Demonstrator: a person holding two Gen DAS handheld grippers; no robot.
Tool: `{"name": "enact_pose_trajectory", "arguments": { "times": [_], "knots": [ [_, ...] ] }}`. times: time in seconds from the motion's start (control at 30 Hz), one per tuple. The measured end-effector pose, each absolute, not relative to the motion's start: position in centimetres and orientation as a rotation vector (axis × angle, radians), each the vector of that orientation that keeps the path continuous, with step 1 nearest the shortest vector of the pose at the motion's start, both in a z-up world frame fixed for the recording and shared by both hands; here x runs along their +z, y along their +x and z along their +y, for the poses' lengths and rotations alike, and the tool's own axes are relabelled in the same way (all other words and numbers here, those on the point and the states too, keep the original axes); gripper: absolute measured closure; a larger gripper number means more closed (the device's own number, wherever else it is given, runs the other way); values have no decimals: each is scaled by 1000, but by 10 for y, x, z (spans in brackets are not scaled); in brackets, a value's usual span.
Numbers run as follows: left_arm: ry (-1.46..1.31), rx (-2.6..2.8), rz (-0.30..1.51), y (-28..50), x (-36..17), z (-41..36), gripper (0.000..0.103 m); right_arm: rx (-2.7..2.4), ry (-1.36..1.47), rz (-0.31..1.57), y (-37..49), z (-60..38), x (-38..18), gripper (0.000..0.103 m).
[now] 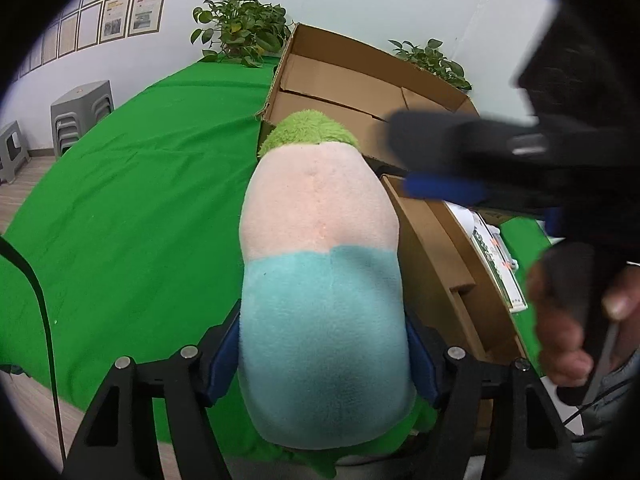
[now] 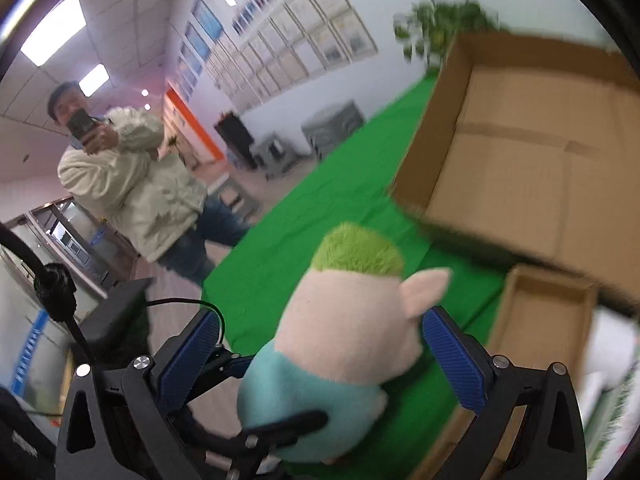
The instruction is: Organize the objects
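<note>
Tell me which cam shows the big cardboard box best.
Left wrist: the big cardboard box is sharp, its open inside showing, near edge hidden behind the plush toy. Right wrist shows it larger but motion-blurred and cut off at the frame edge.

Lighting: bright, even, indoor; I see ceiling panels glowing white at upper left of the right wrist view, blown out. Shadows: soft; a dark patch under the large cardboard box.
Blur: the right wrist view smears across box, plant and lower right edge; the left wrist view is sharp on the plush toy, while the right gripper crossing it is out of focus.
Distortion: strong fisheye bending, black vignette at every corner.
</note>
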State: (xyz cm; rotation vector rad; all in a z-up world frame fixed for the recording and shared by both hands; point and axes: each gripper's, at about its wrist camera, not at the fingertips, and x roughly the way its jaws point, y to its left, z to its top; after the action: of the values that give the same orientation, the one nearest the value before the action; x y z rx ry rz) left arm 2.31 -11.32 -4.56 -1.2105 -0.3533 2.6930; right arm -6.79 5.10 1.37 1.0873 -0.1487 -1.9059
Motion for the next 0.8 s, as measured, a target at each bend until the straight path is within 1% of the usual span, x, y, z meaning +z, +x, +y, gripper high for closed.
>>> {"name": "enact_pose_trajectory", "arguments": {
  "times": [0.07, 0.13, 0.2, 0.23, 0.3, 0.37, 0.43, 0.5, 0.6, 0.63, 0.73, 0.8],
  "knots": [
    [-1210, 2692, -369, 29, -48, -116, 34, -1844, 1213, -150, -72, 27, -10, 1],
    [-1191, 2709, -357, 35, -47, -114, 36, -1861, 1273, -123, -62, 18, -22, 3],
    [-1162, 2738, -307, 36, -43, -109, 37, -1888, 1293, -97, -54, 14, -27, 12],
    [-1154, 2745, -288, 36, -41, -108, 38, -1896, 1296, -107, -52, 13, -28, 15],
    [-1136, 2746, -282, 32, -37, -107, 39, -1906, 1297, -134, -52, 15, -26, 25],
    [-1105, 2754, -254, 27, -30, -105, 40, -1923, 1278, -178, -52, 31, -21, 31],
    [-1030, 2776, -167, 16, -10, -98, 40, -1957, 1232, -218, -58, 45, -11, 35],
    [-938, 2798, -89, 2, 13, -92, 40, -2010, 1137, -246, -63, 56, 21, 37],
    [-711, 2843, 40, -28, 68, -79, 40, -2112, 925, -248, -83, 72, 94, 38],
    [-618, 2857, 82, -40, 90, -74, 40, -2153, 827, -243, -93, 79, 126, 38],
    [-412, 2877, 152, -71, 136, -62, 40, -2224, 645, -233, -113, 95, 188, 39],
    [-369, 2874, 163, -88, 148, -58, 40, -2252, 580, -225, -129, 101, 216, 39]
  ]
}}
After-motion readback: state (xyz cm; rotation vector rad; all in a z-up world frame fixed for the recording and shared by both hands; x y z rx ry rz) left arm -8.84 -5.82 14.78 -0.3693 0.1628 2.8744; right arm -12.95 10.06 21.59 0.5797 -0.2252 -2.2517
